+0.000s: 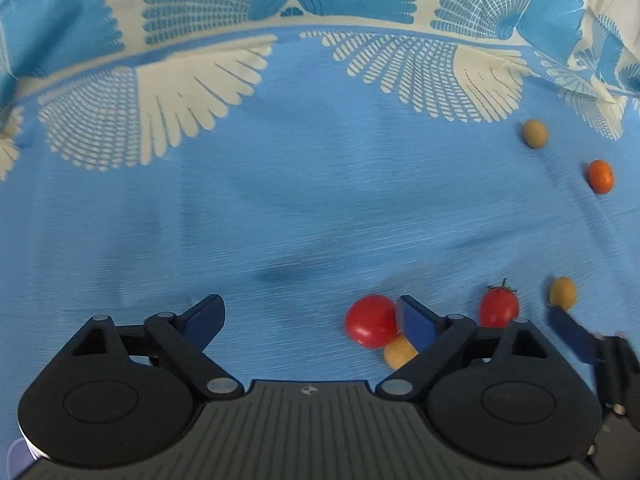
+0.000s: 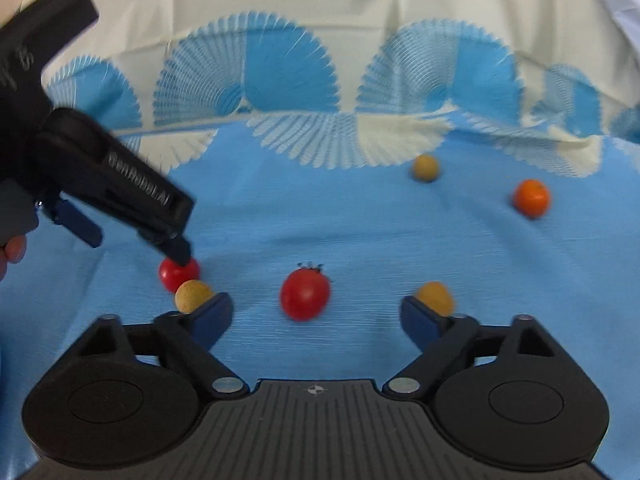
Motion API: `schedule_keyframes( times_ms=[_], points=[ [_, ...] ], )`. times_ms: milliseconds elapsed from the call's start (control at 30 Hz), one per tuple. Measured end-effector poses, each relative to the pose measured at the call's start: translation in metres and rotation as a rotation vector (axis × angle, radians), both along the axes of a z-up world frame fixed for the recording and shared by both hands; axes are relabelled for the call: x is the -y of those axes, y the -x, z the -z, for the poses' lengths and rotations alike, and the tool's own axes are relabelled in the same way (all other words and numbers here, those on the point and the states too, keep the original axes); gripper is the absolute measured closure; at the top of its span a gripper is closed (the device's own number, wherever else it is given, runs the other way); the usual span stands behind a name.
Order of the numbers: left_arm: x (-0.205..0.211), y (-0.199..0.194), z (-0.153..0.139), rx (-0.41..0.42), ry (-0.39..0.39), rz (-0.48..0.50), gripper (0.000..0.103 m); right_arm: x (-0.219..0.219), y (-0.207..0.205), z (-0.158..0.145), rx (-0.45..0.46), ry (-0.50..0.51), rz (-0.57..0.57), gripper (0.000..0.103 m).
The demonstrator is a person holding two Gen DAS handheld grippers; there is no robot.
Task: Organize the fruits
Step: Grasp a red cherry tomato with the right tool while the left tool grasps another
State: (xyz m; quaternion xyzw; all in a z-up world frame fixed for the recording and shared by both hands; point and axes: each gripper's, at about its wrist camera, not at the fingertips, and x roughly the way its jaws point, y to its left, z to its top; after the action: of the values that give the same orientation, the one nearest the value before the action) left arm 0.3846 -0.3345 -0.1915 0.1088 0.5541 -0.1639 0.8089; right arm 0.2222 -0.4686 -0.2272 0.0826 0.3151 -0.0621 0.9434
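My left gripper (image 1: 310,322) stands open, pointing steeply down at the blue cloth (image 1: 280,200). A round red tomato (image 1: 370,320) lies just inside its right finger, with a yellow ball fruit (image 1: 396,354) partly hidden behind that finger. My right gripper (image 2: 316,320) is also open. A stemmed red tomato (image 2: 305,294) sits on the cloth just ahead of its fingertips, untouched. One yellow ball fruit (image 2: 192,296) sits by its left fingertip and another (image 2: 435,298) by its right. The left gripper (image 2: 132,240) hovers over the round tomato (image 2: 179,272).
Farther back lie a tan ball fruit (image 2: 426,167) and an orange fruit (image 2: 531,198). The blue cloth (image 2: 360,232) has cream fan patterns and rises into a draped backdrop (image 2: 320,20). A person's fingertip (image 2: 12,248) shows at the left edge.
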Motion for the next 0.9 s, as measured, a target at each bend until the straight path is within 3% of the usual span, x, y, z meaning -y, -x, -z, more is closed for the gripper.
schedule_keyframes(
  times_ms=[167,233,267,333,367,400,500,567,633,900],
  points=[
    [0.005,0.007,0.007,-0.01,0.0,0.081,0.008,-0.001,-0.017,0.016,-0.018,0.022,0.005,0.027],
    [0.006,0.011,0.007,0.014,0.005,0.098,0.012,-0.002,-0.014,0.018,0.005,0.044,0.003,0.03],
    [0.006,0.012,0.006,0.014,0.014,0.105,0.019,-0.004,-0.014,0.018,0.014,0.054,-0.006,0.034],
    [0.009,0.014,0.003,-0.018,0.028,0.118,0.036,-0.007,-0.013,0.016,0.024,0.065,-0.026,0.059],
    [0.011,0.016,0.002,-0.028,0.025,0.133,0.043,-0.008,-0.013,0.014,0.018,0.068,-0.034,0.063],
    [0.013,0.02,0.002,-0.001,0.011,0.155,0.044,-0.008,-0.012,0.013,0.014,0.065,-0.041,0.068],
    [0.02,0.027,0.015,0.029,-0.07,0.193,0.042,-0.008,-0.011,0.012,0.011,0.067,-0.049,0.07],
    [0.017,0.029,0.014,0.046,-0.054,0.176,0.045,-0.008,-0.014,0.011,0.005,0.068,-0.05,0.07],
    [0.01,0.029,0.01,0.051,-0.01,0.145,0.072,-0.008,-0.017,0.011,0.002,0.078,-0.051,0.069],
    [-0.015,0.06,-0.024,0.13,-0.07,0.084,0.071,-0.005,0.012,-0.011,0.029,0.042,-0.011,0.071]
  ],
)
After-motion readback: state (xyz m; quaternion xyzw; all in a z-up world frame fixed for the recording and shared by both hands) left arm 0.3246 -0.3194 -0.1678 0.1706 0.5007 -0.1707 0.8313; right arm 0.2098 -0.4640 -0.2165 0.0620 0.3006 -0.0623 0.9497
